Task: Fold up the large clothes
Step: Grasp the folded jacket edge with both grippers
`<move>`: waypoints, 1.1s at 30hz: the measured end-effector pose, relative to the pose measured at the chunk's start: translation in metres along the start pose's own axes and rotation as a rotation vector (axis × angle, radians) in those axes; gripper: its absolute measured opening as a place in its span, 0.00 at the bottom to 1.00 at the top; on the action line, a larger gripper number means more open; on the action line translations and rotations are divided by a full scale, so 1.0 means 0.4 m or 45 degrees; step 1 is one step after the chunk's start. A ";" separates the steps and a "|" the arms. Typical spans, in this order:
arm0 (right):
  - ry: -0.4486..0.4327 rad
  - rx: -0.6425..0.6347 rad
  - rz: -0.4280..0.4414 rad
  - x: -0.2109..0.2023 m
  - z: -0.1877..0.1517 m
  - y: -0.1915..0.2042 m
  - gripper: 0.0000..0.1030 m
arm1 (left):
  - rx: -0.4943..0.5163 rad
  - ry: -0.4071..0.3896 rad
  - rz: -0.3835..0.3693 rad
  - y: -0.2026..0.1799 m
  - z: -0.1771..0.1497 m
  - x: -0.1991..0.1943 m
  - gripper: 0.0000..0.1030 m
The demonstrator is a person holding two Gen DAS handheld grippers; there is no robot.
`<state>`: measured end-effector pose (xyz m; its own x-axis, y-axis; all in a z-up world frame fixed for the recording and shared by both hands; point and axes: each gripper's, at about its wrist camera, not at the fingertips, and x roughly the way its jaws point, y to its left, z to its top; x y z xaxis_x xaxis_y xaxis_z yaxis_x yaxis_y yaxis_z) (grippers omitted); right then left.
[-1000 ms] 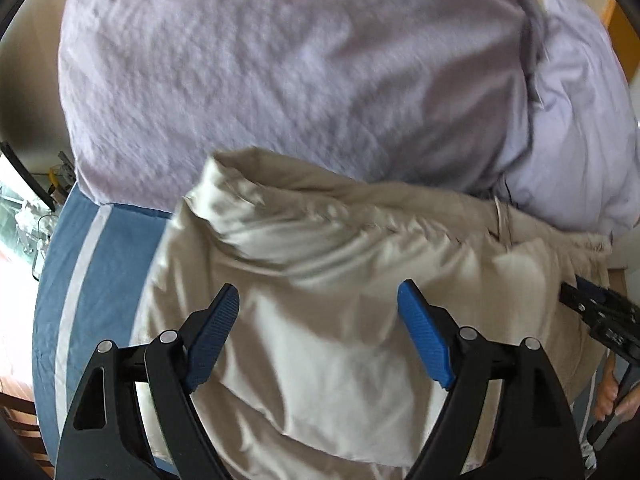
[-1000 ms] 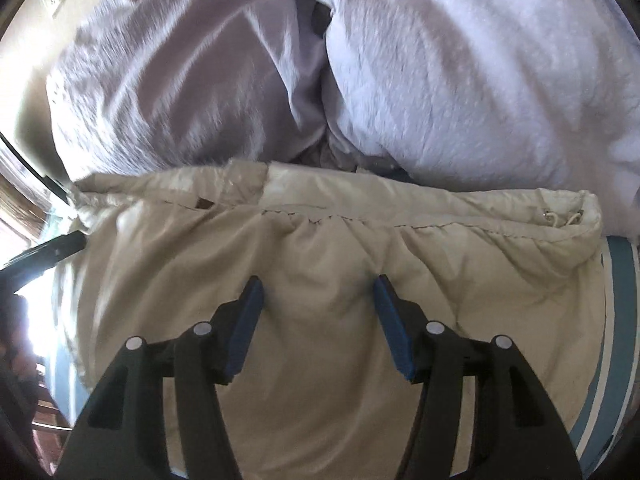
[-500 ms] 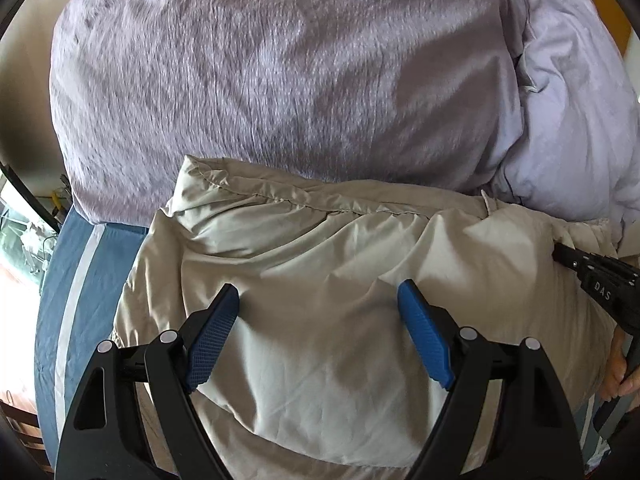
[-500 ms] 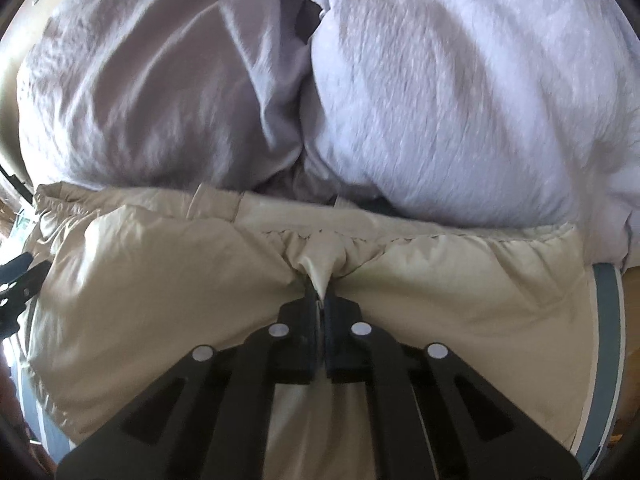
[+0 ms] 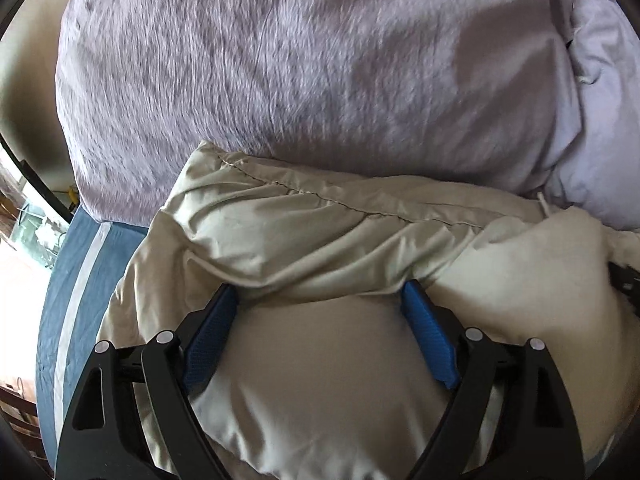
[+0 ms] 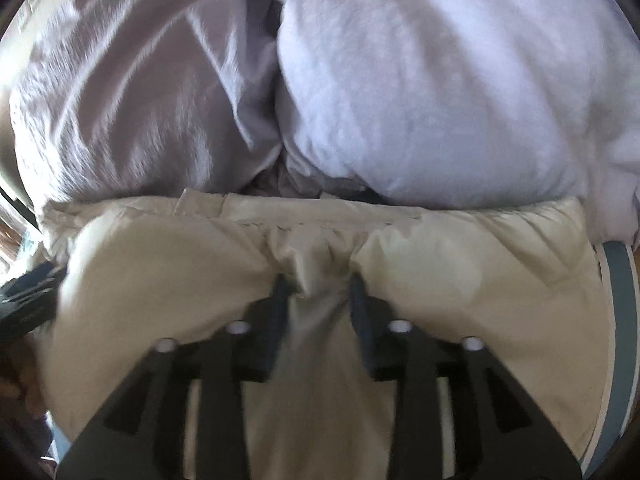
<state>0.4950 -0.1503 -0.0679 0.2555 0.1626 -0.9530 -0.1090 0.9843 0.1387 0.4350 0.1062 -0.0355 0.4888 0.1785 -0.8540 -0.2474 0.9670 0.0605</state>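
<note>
A beige padded jacket point(image 5: 320, 240) lies on the bed below two pillows; it also fills the lower half of the right wrist view point(image 6: 460, 272). My left gripper point(image 5: 320, 300) is open, its blue pads point(image 5: 428, 336) pressed into the jacket with a fold of it bulging between them. My right gripper point(image 6: 320, 284) is partly open, with a bunched ridge of the jacket's hem between the fingers point(image 6: 360, 300). The right gripper's tip shows at the right edge of the left wrist view point(image 5: 628, 280).
A grey-lilac pillow point(image 5: 280, 72) and a white pillow point(image 6: 440, 80) lie right behind the jacket. The blue bedspread with a white stripe point(image 5: 76, 292) shows at the left and at the far right point(image 6: 620, 320). The bed's left edge drops toward a bright floor.
The right gripper, shut on the hem half a second ago, has opened partway. The left gripper has pushed forward into the jacket, raising a fold across its pads.
</note>
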 end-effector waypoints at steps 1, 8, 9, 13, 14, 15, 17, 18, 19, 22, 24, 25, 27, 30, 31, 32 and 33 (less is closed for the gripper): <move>-0.021 0.011 0.007 -0.017 -0.007 -0.011 0.39 | 0.004 -0.002 0.006 0.000 -0.001 0.005 0.84; -0.175 0.037 -0.090 -0.098 -0.061 -0.117 0.49 | 0.008 -0.002 0.029 0.006 0.005 0.039 0.85; -0.184 0.039 -0.112 -0.099 -0.061 -0.130 0.49 | 0.005 -0.002 0.027 0.009 0.006 0.044 0.85; -0.165 0.067 -0.243 -0.074 -0.079 -0.182 0.49 | 0.003 -0.008 0.028 0.028 0.004 0.058 0.87; -0.161 0.071 -0.260 -0.066 -0.083 -0.192 0.49 | 0.003 -0.013 0.028 0.030 0.003 0.063 0.88; -0.157 0.074 -0.269 -0.058 -0.087 -0.198 0.50 | 0.002 -0.016 0.027 0.031 0.003 0.064 0.88; -0.142 0.086 -0.288 -0.038 -0.095 -0.213 0.51 | -0.002 -0.024 0.025 0.035 0.002 0.072 0.89; -0.137 0.090 -0.291 -0.027 -0.097 -0.217 0.53 | -0.003 -0.026 0.023 0.038 0.002 0.078 0.89; -0.136 0.087 -0.296 -0.021 -0.099 -0.217 0.53 | -0.006 -0.029 0.022 0.043 0.001 0.085 0.90; -0.141 0.063 -0.319 0.001 -0.107 -0.214 0.57 | -0.012 -0.041 0.019 0.052 -0.005 0.103 0.91; -0.149 0.058 -0.323 0.013 -0.113 -0.216 0.58 | -0.020 -0.050 0.014 0.058 -0.008 0.112 0.92; -0.150 0.057 -0.321 0.039 -0.103 -0.210 0.59 | -0.026 -0.051 0.011 0.059 -0.010 0.116 0.93; -0.154 0.054 -0.325 0.052 -0.105 -0.211 0.60 | -0.034 -0.052 0.007 0.068 -0.009 0.129 0.94; -0.159 0.046 -0.335 0.068 -0.111 -0.211 0.62 | -0.045 -0.052 0.003 0.082 -0.009 0.153 0.95; -0.161 0.043 -0.338 0.072 -0.112 -0.211 0.62 | -0.047 -0.055 0.003 0.083 -0.010 0.157 0.95; -0.163 0.040 -0.341 0.076 -0.114 -0.210 0.62 | -0.048 -0.056 0.003 0.078 -0.011 0.163 0.95; -0.165 0.037 -0.343 0.085 -0.115 -0.203 0.63 | -0.051 -0.058 0.003 0.085 -0.018 0.171 0.96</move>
<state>0.4685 -0.2278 -0.1240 0.3925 -0.0993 -0.9144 0.0062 0.9944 -0.1054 0.4540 0.1498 -0.0956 0.5258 0.1897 -0.8292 -0.2816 0.9587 0.0408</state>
